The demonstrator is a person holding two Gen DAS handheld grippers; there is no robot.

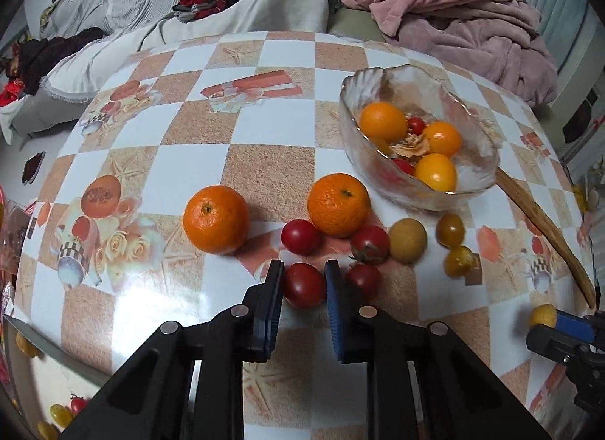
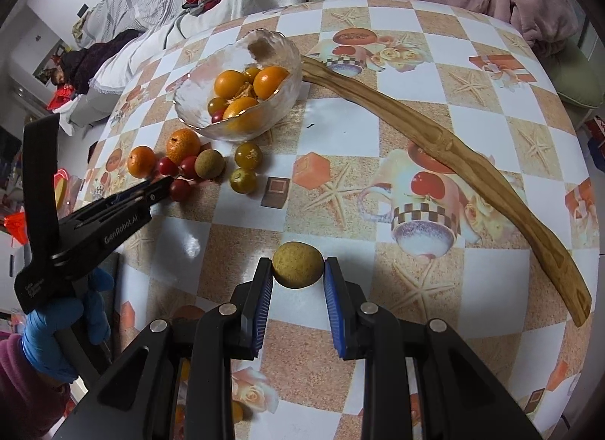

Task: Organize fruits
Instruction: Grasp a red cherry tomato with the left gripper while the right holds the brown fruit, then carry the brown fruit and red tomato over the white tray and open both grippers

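Your left tongs [image 1: 304, 285] straddle a red tomato [image 1: 303, 285] at the near edge of the loose fruit on the checked surface [image 1: 196, 145], the pads narrow and right against its sides; whether they are pressing yet you cannot tell. Your right tongs [image 2: 297, 270] are clamped on a yellow-brown fruit [image 2: 298, 265], held near you and well apart from the rest.

The glass bowl [image 1: 465, 198] sits just beyond the loose group and already holds several oranges [image 1: 382, 122] and a couple of small red tomatoes. Still out on the surface: two mandarins [image 1: 215, 224], three more red tomatoes, another brown fruit [image 1: 407, 240] and two yellow tomatoes [image 1: 450, 230]. A wooden spoon [image 2: 472, 160] curves away from the bowl's far side.

The step in hand looks like picking up loose fruit for the bowl, one piece per hand, with roughly half the sorting left. Next, you likely need to firm the left grip gently, since a tomato bruises easily, lift clear of the tomato touching the right pad's outer side, and carry both pieces over the bowl's rim before letting go low, so nothing bounces off the oranges inside.
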